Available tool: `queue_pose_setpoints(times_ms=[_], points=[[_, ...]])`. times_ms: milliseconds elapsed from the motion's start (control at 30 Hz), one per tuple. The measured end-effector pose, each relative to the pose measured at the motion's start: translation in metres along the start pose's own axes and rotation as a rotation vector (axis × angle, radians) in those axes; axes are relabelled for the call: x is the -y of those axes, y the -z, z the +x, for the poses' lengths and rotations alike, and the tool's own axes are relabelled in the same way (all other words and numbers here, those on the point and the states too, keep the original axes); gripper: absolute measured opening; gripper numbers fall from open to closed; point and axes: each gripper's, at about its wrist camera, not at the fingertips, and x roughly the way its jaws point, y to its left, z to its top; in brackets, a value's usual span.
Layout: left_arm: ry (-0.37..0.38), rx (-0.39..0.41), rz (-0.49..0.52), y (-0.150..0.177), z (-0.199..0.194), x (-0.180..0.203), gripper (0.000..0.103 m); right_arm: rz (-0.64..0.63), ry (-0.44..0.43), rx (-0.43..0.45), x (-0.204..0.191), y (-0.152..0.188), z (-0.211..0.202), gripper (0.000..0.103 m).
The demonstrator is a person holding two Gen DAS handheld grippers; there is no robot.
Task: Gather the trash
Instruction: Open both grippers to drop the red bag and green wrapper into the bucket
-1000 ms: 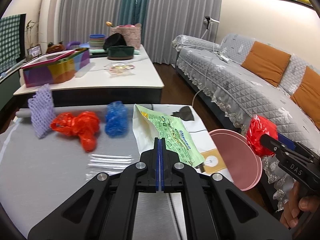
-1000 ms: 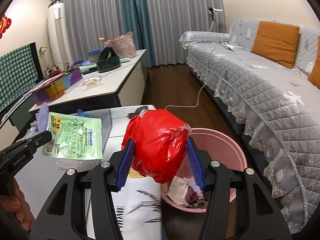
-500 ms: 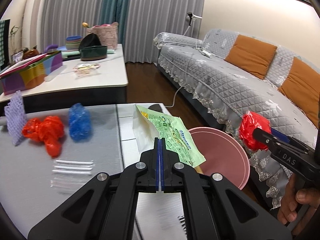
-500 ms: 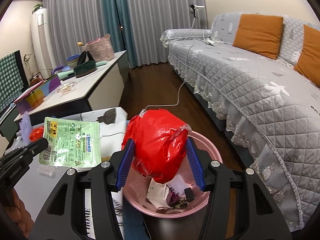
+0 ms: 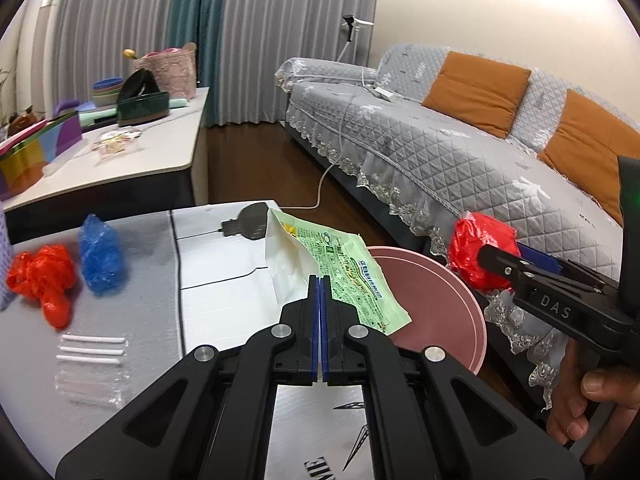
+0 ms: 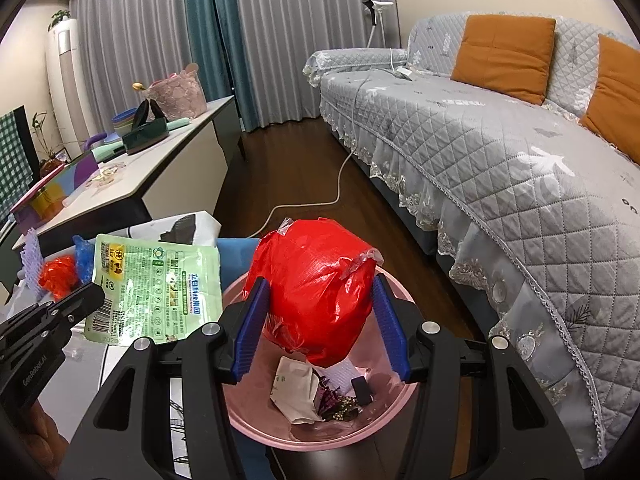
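My left gripper [image 5: 321,280] is shut on a green printed packet [image 5: 352,276] and holds it over the table edge, next to the pink trash bin [image 5: 440,312]. The packet also shows in the right wrist view [image 6: 156,288]. My right gripper [image 6: 322,312] is shut on a crumpled red plastic bag [image 6: 316,284], held right above the pink bin [image 6: 264,436], which holds paper and dark scraps. From the left wrist view the red bag [image 5: 478,250] sits past the bin's far right rim.
On the grey table lie an orange-red bag [image 5: 44,280], a blue bag [image 5: 100,256], white straws [image 5: 90,348] and a clear wrapper [image 5: 86,384]. A grey sofa [image 6: 500,152] stands right, a white side table [image 5: 120,160] behind, a cable [image 6: 320,196] on the floor.
Both grippers have moved right, towards the bin. The red bag now hangs over the bin's opening, and the green packet is nearer the bin's rim.
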Motion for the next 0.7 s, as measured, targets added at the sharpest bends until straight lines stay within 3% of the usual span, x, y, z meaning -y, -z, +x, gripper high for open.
queue_pose_setpoints(times_ms=[367,500,700], points=[[0.025,-0.025,0.051,0.004,0.022,0.024,0.0,0.009,0.015,-0.018,0.015,0.002,0.012,0.054],[0.085,-0.044,0.049,0.006,0.028,0.031,0.003,0.014,0.035,-0.04,0.02,0.004,0.018,0.068],[0.093,-0.039,0.032,0.007,0.026,0.027,0.003,0.025,0.033,-0.044,0.022,0.004,0.019,0.068]])
